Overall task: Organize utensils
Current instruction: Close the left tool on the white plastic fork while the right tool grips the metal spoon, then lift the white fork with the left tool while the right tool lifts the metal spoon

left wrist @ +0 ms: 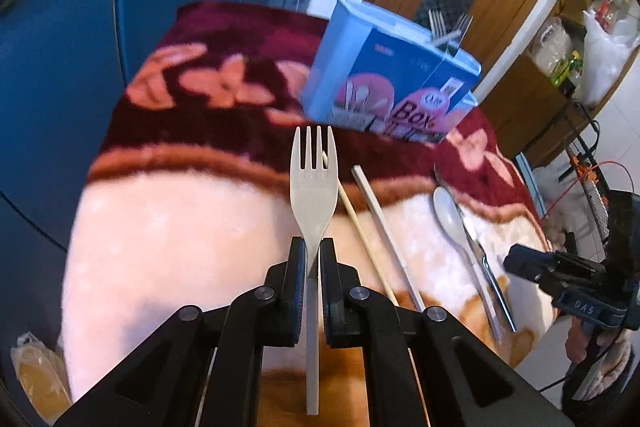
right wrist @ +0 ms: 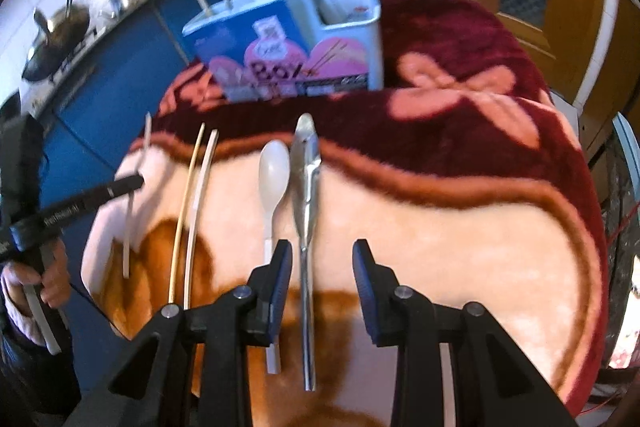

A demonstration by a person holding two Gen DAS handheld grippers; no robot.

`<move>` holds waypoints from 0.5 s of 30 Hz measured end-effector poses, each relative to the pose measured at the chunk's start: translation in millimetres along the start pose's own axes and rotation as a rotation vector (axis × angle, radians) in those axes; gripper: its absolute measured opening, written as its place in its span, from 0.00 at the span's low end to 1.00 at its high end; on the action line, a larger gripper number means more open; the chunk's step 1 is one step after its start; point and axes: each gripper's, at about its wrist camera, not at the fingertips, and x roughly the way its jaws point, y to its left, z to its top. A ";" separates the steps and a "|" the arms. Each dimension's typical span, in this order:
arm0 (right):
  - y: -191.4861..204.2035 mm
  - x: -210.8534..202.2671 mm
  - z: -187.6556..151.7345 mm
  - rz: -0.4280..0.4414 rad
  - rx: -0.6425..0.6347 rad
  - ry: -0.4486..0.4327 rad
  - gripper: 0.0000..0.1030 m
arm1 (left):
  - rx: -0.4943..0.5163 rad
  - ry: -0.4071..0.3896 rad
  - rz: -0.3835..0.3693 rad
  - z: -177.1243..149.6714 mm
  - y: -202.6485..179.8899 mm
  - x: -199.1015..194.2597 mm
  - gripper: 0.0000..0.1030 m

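Above the blanket (left wrist: 160,227), the left hand-held gripper (left wrist: 313,255) clamps the white fork (left wrist: 313,183), tines forward along its fingers; right hand-held gripper (right wrist: 322,259) gapes.

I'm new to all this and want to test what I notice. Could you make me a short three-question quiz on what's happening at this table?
1. True or false: the left gripper is shut on the white plastic fork.
2. Which lies directly between the open fingers of the right gripper? A) white plastic spoon B) metal spoon C) a chopstick
3. Fill in: forks already put away stand in the blue ___ at the back of the blanket.

Key: 1 true; 2 B; 3 box.
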 end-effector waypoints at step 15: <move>17.9 43.8 33.6 -0.107 -0.102 0.184 0.33 | 0.017 -0.083 -0.041 -0.3 -0.1 -13.4 0.07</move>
